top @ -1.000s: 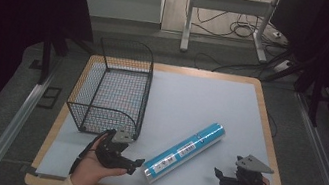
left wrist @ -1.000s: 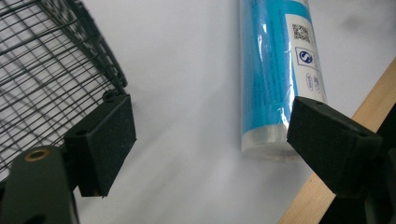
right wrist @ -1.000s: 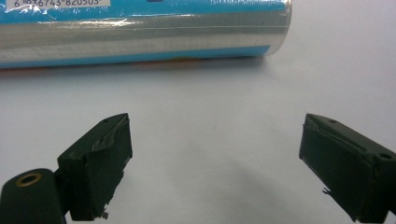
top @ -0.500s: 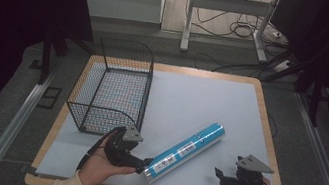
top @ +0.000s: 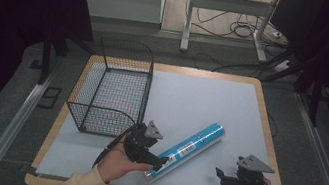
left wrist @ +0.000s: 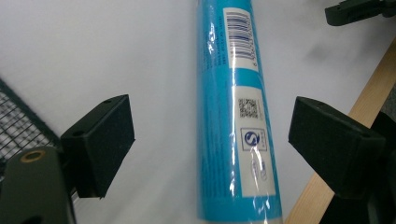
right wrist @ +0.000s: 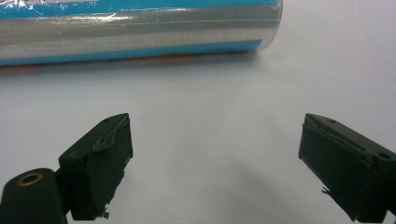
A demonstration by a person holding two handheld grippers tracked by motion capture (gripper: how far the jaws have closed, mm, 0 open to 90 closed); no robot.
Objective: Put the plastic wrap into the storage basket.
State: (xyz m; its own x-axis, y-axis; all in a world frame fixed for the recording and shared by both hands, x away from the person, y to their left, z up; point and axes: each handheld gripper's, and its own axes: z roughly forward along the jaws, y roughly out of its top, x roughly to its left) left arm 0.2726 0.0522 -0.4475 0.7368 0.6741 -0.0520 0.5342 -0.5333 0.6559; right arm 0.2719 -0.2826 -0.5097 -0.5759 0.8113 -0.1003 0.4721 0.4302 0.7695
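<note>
At table (top: 212, 95) centre, toward five o'clock: blue foil-wrapped roll (top: 186, 150) lying flat, wire basket (top: 112, 86) at ten o'clock; left tongs (top: 157, 161) spread apart astride its near end; right tongs (top: 218, 174) apart, idle; likely grasp step; next: close squarely, lift level.

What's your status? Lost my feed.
Left gripper open, straddling blue tube. Right gripper open, idle. Wire basket alongside, nothing blocking.
</note>
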